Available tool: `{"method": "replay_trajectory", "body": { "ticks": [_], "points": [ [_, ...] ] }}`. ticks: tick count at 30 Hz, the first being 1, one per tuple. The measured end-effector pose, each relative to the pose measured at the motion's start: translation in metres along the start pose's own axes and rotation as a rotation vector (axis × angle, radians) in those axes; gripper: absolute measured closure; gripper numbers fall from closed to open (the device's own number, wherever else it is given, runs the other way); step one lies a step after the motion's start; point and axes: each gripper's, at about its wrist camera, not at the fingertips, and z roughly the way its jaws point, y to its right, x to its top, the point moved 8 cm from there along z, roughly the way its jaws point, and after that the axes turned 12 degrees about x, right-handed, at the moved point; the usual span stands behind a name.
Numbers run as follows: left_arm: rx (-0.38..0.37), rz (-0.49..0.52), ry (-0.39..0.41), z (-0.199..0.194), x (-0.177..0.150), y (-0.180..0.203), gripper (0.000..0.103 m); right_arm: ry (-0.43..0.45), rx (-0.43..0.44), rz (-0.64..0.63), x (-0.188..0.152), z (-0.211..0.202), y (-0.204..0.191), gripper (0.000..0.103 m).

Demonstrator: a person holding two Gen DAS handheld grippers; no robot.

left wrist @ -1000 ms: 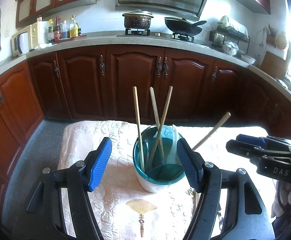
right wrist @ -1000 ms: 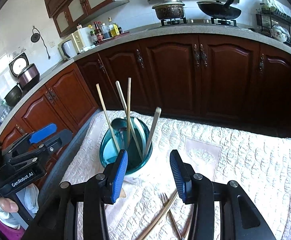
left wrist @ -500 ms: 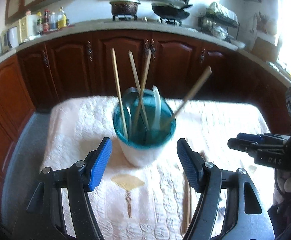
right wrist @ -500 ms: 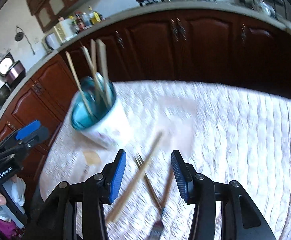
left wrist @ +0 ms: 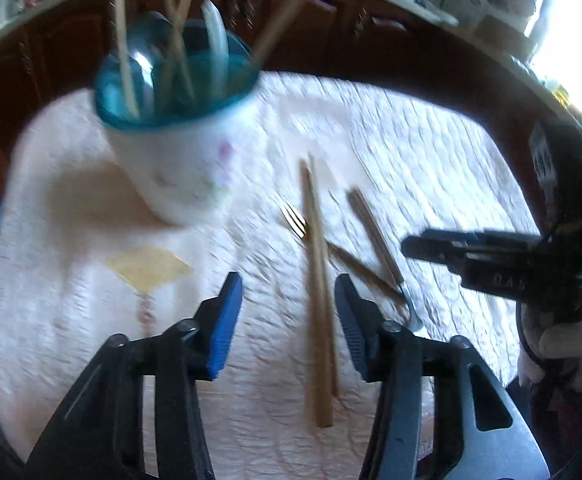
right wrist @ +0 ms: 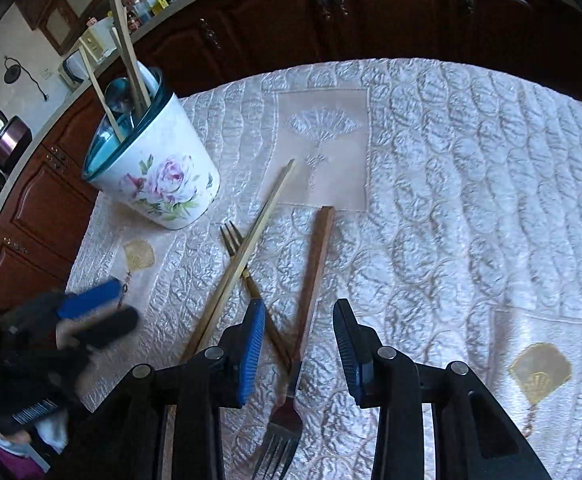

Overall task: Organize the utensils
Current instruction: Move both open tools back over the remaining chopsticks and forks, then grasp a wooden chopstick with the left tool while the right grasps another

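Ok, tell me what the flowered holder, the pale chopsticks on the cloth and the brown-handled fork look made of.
White flowered holder with teal inside: likely glazed ceramic or enamel, smooth with a printed rose. Pale chopsticks: probably bamboo or light wood, matte, straw-coloured. Brown-handled fork: grey metal tines, handle looks like reddish wood, possibly plastic.

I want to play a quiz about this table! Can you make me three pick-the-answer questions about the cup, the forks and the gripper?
1. Where are the forks?
A. in the flowered cup
B. lying on the white quilted cloth
C. on the stove

2. What colour is the cup's rim?
A. teal
B. red
C. yellow

3. What is the right gripper holding?
A. a spoon
B. a chopstick
C. nothing yet

Answers:
1 B: both the gold fork and the brown-handled fork lie flat on the white quilted cloth.
2 A: the flowered cup has a teal edge.
3 C: the right gripper is closing over the brown-handled fork, pads not touching it.
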Motion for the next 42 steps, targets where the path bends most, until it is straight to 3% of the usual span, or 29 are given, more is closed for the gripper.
{"method": "replay_trajectory", "body": {
  "ticks": [9,19,25,35,42],
  "points": [
    [-0.003,0.038,-0.086,0.036,-0.016,0.018,0.083,0.007,0.015,0.016,0.002,0.005,-0.004,0.068],
    [-0.017,0.03,-0.11,0.048,-0.012,0.021,0.084,-0.001,0.03,0.025,0.001,0.01,-0.006,0.068],
    [-0.007,0.066,-0.106,0.051,-0.009,0.027,0.097,-0.004,0.034,0.026,0.001,0.014,-0.008,0.068],
    [0.012,0.024,-0.096,0.03,-0.025,-0.008,0.097,0.005,0.072,-0.013,0.01,0.01,-0.025,0.073],
    [0.047,-0.014,-0.112,0.016,-0.045,-0.041,0.097,-0.004,0.083,0.009,0.035,0.04,-0.026,0.073]
  ]
}}
